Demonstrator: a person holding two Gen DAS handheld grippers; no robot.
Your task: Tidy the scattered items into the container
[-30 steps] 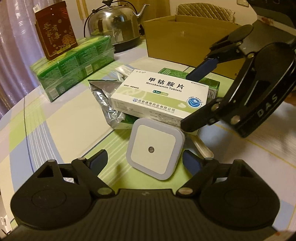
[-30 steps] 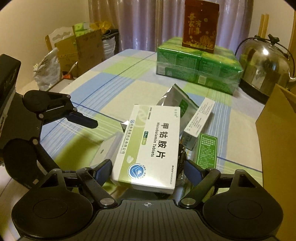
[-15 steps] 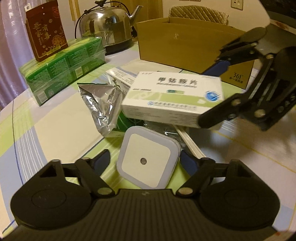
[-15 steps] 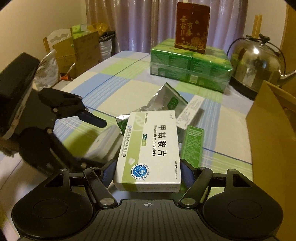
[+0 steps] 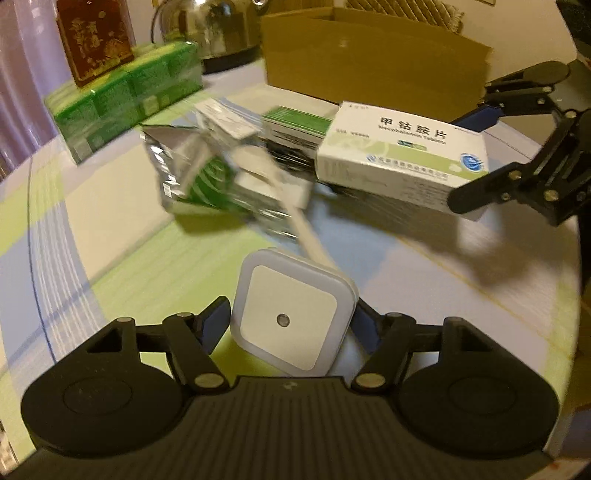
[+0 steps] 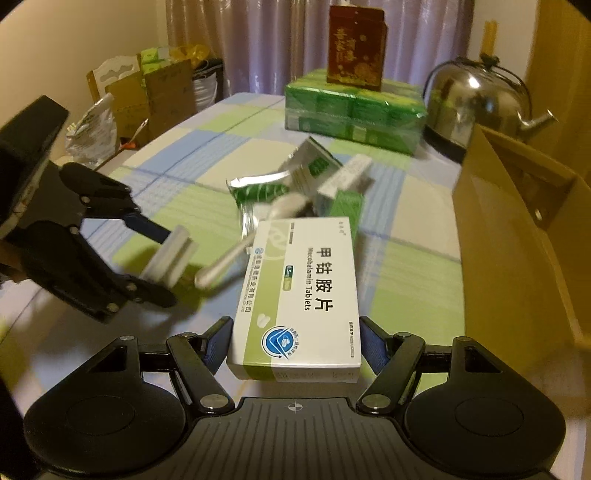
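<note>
Motion-blurred foil pouch [image 5: 192, 166] and small boxes [image 5: 295, 127] mid-table; kettle [image 5: 207, 22] top cropped by the frame edge.

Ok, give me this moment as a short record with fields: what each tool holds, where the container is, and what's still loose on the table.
left tool: shut on the night light
right tool: shut on the tablet box, lifted off the table
container: cardboard box, open, to the right of the right tool
still on table: foil pouch, green carton, small white carton, white stick-like item
not in container: anything seen so far
</note>
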